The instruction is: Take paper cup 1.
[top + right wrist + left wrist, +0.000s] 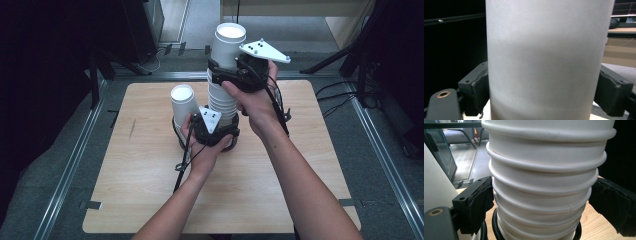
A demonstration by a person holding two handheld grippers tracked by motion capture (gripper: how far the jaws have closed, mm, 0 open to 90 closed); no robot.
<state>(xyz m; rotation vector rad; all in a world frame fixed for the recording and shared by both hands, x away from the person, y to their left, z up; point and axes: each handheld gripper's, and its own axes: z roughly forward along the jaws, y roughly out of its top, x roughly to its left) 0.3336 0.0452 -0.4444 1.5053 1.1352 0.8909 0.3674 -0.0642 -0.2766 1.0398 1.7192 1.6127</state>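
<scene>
Our right gripper (223, 75) has its jaws pressed on the top cup (228, 46), high on the stack of cups (223, 100). Our left gripper (212, 131) clamps the stack's base, jaws spread wide around it, just above the desk (150, 200). A separate cup (183, 102) stands beside the stack. We judge we are separating the top cup; next calls for a straight upward pull while the base stays pinned.
</scene>
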